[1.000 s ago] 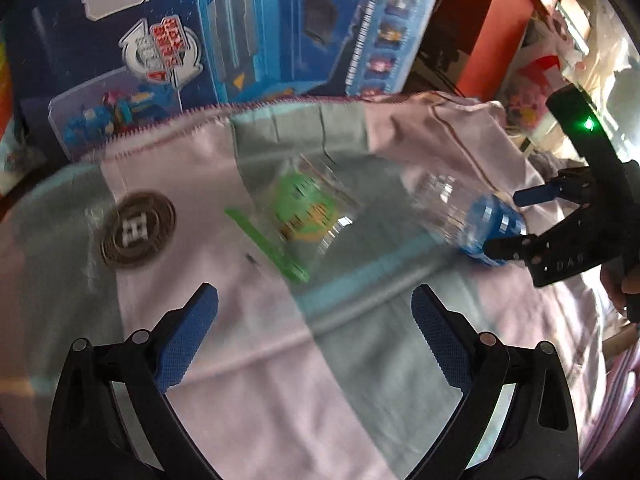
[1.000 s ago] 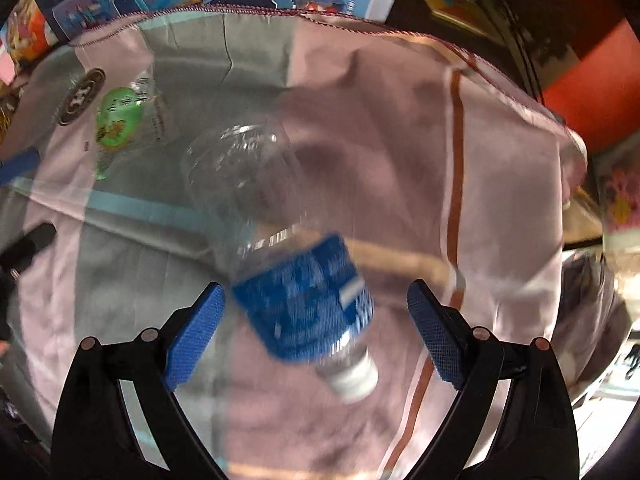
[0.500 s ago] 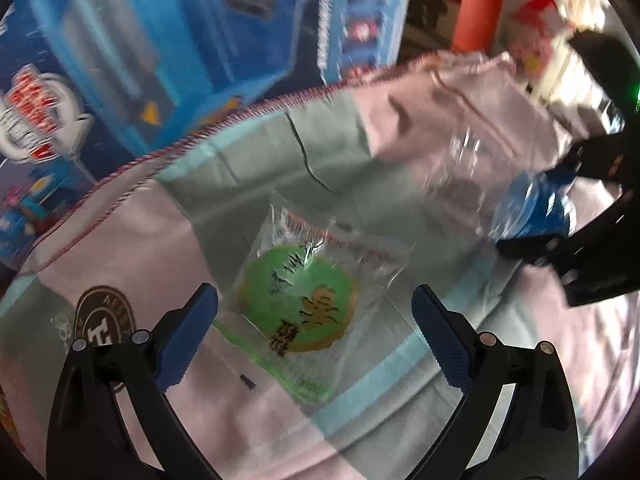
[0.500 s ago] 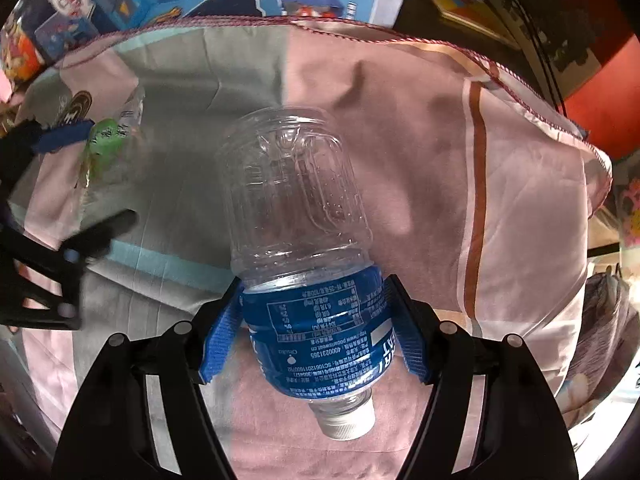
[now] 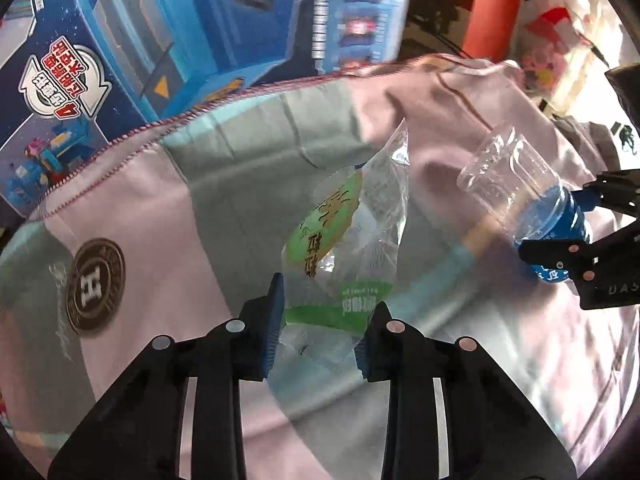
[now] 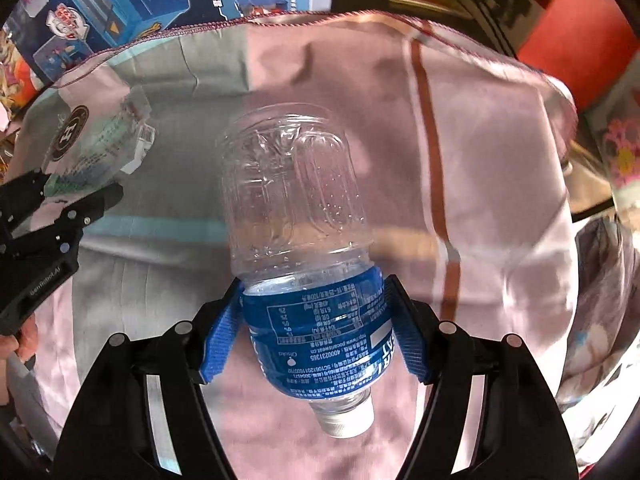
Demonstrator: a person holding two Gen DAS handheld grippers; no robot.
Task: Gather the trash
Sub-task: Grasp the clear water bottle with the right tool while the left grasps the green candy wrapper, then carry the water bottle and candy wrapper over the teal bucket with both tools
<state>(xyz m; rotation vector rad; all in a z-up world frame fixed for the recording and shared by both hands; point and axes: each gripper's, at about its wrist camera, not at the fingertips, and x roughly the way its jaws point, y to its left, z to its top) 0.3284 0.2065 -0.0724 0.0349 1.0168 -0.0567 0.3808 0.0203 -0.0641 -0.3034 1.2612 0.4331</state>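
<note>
Left wrist view: left tongs (image 5: 318, 328) clenched on light, crinkly snack wrapper (image 5: 344, 248) at its lower edge, right tongs (image 6: 314, 334) grasping empty, slippery bottle (image 6: 300, 240) across its labelled waist.

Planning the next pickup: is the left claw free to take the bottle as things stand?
Probably not: the left claw is shut on the wrapper, and the right claw already grips the bottle.

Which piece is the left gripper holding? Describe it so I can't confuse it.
On the pink-and-grey cloth, the left gripper pinches a clear plastic wrapper. Unlike the blue-labelled bottle in the right gripper, it is flat, crinkly, with a green round print.
</note>
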